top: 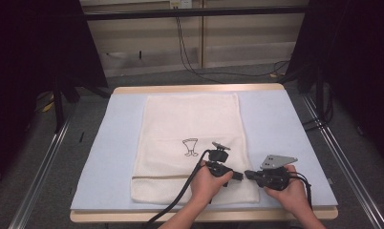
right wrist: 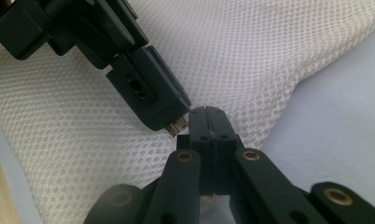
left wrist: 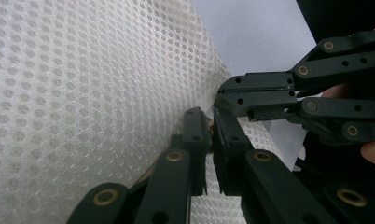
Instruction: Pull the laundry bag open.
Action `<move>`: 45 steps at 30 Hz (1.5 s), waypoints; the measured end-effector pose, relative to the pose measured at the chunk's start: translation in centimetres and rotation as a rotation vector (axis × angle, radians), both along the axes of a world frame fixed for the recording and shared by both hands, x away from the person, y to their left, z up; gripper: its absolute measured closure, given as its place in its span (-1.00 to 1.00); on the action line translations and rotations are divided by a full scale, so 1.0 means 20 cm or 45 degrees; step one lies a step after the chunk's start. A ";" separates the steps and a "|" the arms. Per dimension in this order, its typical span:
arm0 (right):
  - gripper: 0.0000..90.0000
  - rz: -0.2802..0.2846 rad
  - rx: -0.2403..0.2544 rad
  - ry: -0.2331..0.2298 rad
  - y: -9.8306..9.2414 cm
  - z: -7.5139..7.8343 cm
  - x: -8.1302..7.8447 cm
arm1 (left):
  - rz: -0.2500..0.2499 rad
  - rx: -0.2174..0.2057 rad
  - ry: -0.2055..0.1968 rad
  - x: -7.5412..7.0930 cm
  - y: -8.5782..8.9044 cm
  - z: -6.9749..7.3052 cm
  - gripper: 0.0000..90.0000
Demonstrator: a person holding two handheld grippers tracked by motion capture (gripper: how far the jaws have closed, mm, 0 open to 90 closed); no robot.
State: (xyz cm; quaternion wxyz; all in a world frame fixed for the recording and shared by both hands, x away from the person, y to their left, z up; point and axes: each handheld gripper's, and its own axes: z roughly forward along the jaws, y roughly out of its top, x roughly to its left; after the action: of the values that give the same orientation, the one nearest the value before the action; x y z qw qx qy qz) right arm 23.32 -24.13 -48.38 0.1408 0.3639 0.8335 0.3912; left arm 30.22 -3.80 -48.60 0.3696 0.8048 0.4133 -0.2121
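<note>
- As I look down from the high view, the white mesh laundry bag (top: 190,143) lies flat along the middle of the pale blue mat (top: 109,152) covering the counter (top: 199,88), its near hem close to the counter's near edge and a small dark printed figure (top: 190,146) showing on its near half.
- At the left of the pair, my left hand (top: 207,183) holds the left tool (top: 240,175) over the bag's near right corner, pointing right toward the other tool, with its cable (top: 180,195) trailing back off the near edge.
- From the left gripper view, I see the left tool (left wrist: 209,122) with its jaws nearly together at the bag's edge; a fold of mesh (left wrist: 83,93) sits by the tips, but I cannot tell for certain that the pads pinch it.
- Just right of it, the tips of the two tools almost meet over the bag's right edge.
- Farther right, my right hand (top: 288,191) holds the right tool (top: 249,174), pointing left, its grey three-cornered plate (top: 278,161) on top.
- From the right gripper view, the right tool (right wrist: 206,112) has its jaws pressed fully together at the mesh edge, and I cannot tell whether any cloth is caught between them.
</note>
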 end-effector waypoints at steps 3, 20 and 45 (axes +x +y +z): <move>1.00 0.002 0.000 -0.002 0.00 0.00 0.00 | 0.005 0.015 0.007 0.00 0.00 0.01 0.93; 1.00 0.010 -0.025 -0.021 0.01 0.00 -0.01 | 0.037 -0.002 0.066 0.03 0.18 0.04 0.94; 1.00 -0.004 -0.006 -0.005 0.00 -0.01 -0.01 | 0.065 0.018 0.110 0.05 0.33 0.07 0.94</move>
State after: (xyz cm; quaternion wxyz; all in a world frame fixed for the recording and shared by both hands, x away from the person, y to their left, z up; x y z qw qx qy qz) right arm 23.17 -24.09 -48.52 0.1437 0.3641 0.8336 0.3898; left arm 31.22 2.77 -47.21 0.3511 0.7866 0.4508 -0.2341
